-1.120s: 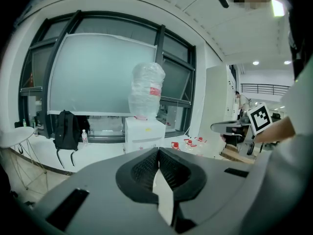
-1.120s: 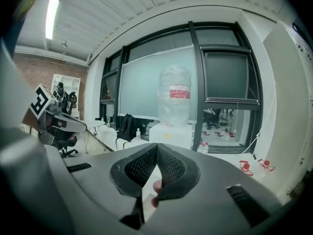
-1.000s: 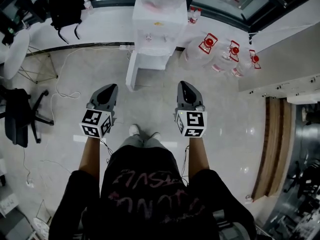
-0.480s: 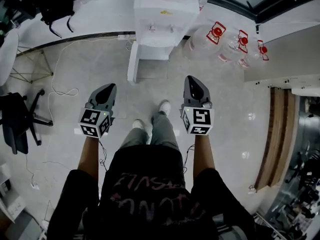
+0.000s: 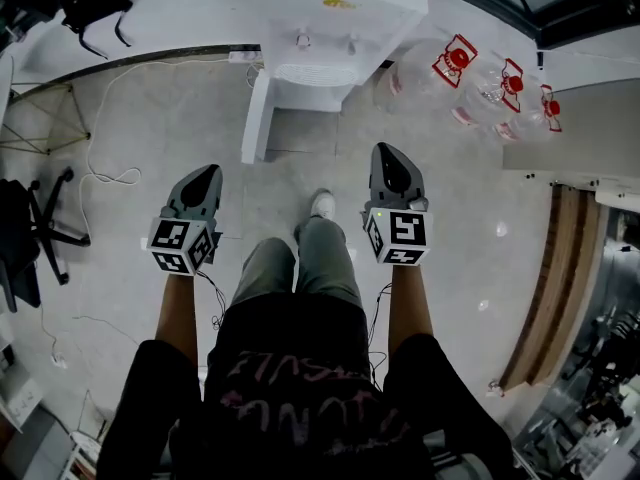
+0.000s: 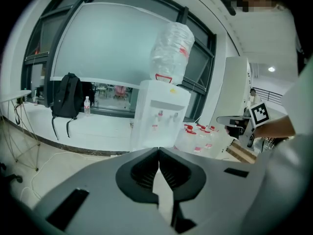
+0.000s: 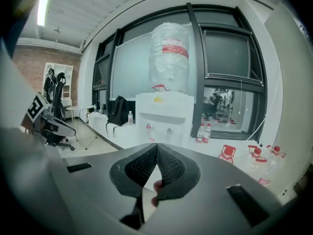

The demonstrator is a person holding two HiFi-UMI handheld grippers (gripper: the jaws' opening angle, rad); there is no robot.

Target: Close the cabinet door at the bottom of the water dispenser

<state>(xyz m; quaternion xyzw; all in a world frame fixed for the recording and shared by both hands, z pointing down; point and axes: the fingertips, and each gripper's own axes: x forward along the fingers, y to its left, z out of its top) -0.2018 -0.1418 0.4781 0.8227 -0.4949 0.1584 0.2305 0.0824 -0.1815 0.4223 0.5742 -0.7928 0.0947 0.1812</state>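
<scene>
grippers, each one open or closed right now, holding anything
Left gripper: closed, holding nothing.
Right gripper: closed, holding nothing.

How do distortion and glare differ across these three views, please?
Head view: even light, small glints on the glossy floor. Left gripper view: strong fisheye, black corners, curved window frame. Right gripper view: same bowing, and a strip light flares top left.

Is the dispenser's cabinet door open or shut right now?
Open: in the head view the door juts out from the dispenser's base over the floor, not flush with its front.
</scene>
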